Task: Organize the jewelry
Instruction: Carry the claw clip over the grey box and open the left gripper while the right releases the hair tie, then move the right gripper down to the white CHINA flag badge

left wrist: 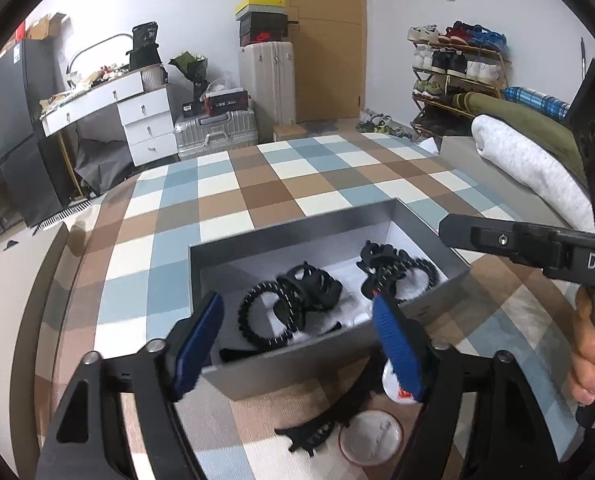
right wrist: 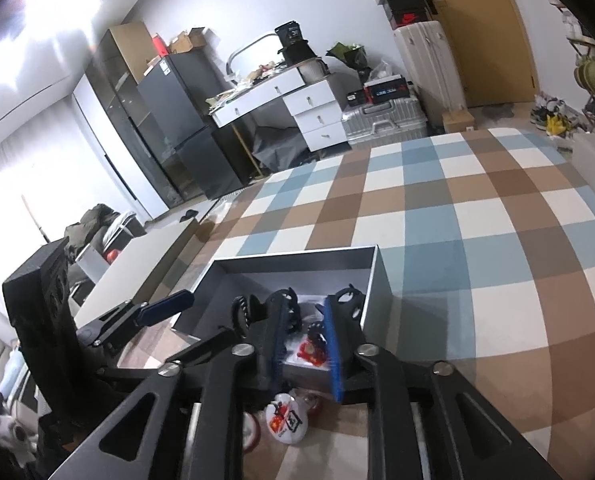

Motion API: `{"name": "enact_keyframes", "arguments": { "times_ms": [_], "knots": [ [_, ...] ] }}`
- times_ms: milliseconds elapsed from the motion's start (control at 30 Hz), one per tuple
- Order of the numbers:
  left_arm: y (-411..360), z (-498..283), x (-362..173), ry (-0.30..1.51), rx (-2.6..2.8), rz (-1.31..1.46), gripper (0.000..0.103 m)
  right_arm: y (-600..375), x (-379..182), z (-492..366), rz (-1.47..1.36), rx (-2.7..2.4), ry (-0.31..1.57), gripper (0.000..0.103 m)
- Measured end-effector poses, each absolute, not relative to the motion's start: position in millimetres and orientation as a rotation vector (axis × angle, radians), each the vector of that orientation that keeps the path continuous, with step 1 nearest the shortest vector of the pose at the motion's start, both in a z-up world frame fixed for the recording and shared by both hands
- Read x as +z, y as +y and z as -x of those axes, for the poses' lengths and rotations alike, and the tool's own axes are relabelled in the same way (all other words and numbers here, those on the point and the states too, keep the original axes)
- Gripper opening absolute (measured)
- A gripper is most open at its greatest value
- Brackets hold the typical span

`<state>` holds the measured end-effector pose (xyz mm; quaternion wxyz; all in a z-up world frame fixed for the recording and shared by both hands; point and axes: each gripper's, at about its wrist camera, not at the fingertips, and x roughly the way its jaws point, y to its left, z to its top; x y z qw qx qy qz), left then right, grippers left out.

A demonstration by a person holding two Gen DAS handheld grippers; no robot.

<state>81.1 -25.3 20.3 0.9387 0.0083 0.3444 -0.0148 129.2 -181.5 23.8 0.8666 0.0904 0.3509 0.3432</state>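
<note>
Ahead of both my grippers sits the grey box point(left wrist: 329, 240), open-topped so pieces drop in. My left gripper point(left wrist: 297, 344) hangs wide apart over its near wall, empty. Just beyond lie black bracelets point(left wrist: 265, 316). My right gripper point(right wrist: 307, 348) is slightly parted over a small red charm point(right wrist: 311, 350) (seemingly released).

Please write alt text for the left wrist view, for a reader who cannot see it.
An open grey box on a checked cloth holds black bracelets and hair claws. The left gripper, jaws open, hangs over its near wall. A hair claw and a round badge lie outside the box.
</note>
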Motion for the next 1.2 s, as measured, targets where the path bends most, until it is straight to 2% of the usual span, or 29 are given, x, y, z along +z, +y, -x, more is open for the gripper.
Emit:
{"name": "enact_keyframes", "arguments": {
  "times_ms": [33,100,167,233,300,400,1100,1200],
  "knots": [
    [-25,-78,20,0.700,-0.031,-0.011,0.085,-182,23,-128,-0.186,0.719,0.740,0.036],
    [-24,-69,21,0.690,-0.040,0.002,0.085,-184,22,-125,-0.176,0.711,0.746,0.048],
    [-23,-64,20,0.693,-0.042,0.012,0.085,-186,22,-120,-0.162,0.708,0.750,0.079],
    [-20,-59,19,0.699,-0.045,0.040,0.086,-188,22,-114,-0.143,0.698,0.749,0.090],
    [-17,-53,18,0.707,-0.057,0.067,0.089,-189,23,-109,-0.122,0.687,0.740,0.091],
    [-12,-48,15,0.719,-0.054,0.091,0.102,-191,25,-105,-0.105,0.677,0.741,0.096],
    [18,-46,3,0.741,0.045,0.141,0.102,-169,-9,-107,0.048,0.600,0.874,0.097],
    [22,-46,2,0.748,0.056,0.156,0.102,-162,-15,-104,0.075,0.617,0.887,0.088]
  ]
}}
